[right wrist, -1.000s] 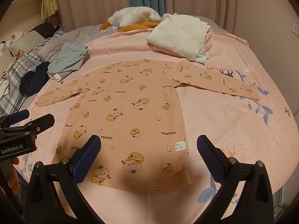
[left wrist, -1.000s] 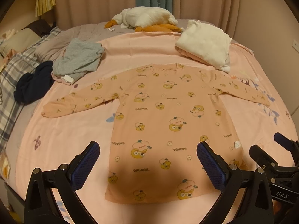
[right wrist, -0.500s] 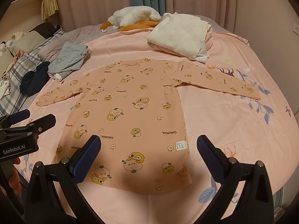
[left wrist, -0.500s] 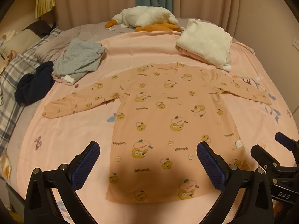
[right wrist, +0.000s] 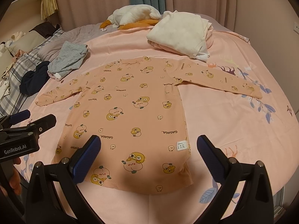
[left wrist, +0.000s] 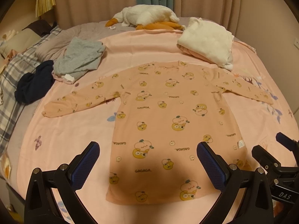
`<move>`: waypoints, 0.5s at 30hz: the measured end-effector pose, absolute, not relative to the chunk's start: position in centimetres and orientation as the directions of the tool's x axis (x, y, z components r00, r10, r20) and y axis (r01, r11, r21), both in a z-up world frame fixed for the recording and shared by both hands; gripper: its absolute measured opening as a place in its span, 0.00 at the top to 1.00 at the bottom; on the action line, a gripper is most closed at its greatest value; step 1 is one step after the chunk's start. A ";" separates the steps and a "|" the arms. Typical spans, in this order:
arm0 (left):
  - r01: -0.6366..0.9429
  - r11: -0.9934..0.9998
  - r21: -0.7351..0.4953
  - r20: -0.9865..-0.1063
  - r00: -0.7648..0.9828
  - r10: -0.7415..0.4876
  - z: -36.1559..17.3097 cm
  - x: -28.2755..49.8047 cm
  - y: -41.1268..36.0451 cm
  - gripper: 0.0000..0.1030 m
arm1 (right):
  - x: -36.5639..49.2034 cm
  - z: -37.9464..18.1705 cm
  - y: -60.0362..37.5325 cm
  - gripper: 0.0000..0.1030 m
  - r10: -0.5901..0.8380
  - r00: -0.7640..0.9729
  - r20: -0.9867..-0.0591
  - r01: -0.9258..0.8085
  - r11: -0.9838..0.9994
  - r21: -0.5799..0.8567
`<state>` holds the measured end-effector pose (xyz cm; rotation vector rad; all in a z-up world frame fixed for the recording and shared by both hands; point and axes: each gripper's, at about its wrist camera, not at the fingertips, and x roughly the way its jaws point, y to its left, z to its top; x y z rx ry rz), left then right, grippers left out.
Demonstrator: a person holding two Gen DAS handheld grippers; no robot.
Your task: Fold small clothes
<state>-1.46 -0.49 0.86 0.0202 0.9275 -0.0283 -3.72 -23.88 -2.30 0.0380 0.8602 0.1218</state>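
Left gripper [left wrist: 147, 155] and right gripper [right wrist: 149, 150] side by side, jaws spread wide (nothing grasped), above flat peach shirt [left wrist: 168, 123]

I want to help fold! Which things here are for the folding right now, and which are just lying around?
For the folding:
peach cartoon shirt, spread flat
left hand-held gripper, open
right hand-held gripper, open

Just lying around:
grey clothes
dark blue garment
cream folded pile
plush goose

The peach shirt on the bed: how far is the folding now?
Done: the peach shirt lies spread flat on the pink sheet, both sleeves out. A cream pile beyond it looks already folded. In hand: nothing; the left gripper and right gripper hover with jaws open. Left: every fold, and perhaps the grey garment.
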 end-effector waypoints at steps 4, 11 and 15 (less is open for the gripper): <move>0.035 0.999 0.010 -0.804 0.595 -0.012 0.5 -1.0 -0.6 0.00 | -3.4 -2.4 -24.2 0.00 0.124 0.644 -0.755 -0.089 0.992 0.088; 0.039 0.999 -0.027 -0.824 0.565 -0.044 -0.7 0.2 -0.7 0.00 | -2.0 -3.9 -26.3 0.00 0.208 0.613 -0.762 -0.057 0.974 0.220; 0.030 0.999 -0.029 -0.840 0.541 -0.041 -2.0 1.4 -1.0 0.00 | -1.4 -4.8 -27.4 0.00 0.222 0.605 -0.764 -0.026 0.965 0.260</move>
